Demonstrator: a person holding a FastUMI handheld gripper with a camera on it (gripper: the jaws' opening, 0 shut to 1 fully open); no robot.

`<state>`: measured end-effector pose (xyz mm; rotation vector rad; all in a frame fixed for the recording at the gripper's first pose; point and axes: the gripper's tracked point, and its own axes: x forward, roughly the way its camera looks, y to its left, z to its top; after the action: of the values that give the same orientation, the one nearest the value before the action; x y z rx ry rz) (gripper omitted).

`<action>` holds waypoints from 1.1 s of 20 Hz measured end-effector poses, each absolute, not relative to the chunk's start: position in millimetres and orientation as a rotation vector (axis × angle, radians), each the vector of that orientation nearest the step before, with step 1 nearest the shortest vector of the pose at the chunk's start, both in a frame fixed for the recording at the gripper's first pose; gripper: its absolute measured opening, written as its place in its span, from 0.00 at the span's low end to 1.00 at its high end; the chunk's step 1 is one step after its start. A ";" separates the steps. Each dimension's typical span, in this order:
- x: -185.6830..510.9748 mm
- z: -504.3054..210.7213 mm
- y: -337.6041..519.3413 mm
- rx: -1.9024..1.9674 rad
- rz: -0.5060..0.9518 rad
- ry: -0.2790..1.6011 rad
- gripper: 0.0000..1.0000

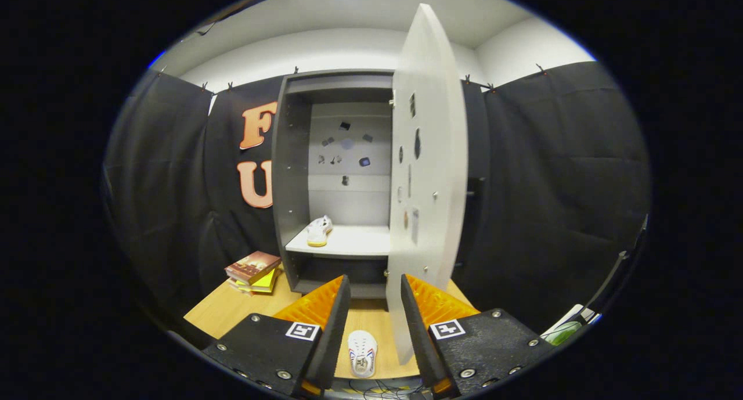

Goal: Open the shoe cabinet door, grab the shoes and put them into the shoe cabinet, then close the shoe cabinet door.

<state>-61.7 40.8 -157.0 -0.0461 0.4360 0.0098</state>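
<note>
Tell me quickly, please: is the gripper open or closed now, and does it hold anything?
Gripper: open, holding nothing; a white shoe lies on the table between its fingers, untouched.

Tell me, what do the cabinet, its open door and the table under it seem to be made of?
The cabinet looks like dark grey laminated board with a matte finish and flat square-cut panels. Its door seems to be thin pale board, smooth and matte. The table looks like light wood or wood-look laminate. The gripper is open, its fingers holding nothing.
</note>
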 end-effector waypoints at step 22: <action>-86.8 -478.7 56.7 -0.199 0.098 1.129 0.78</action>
<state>-86.8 56.7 -478.7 -0.1990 1.1286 0.0978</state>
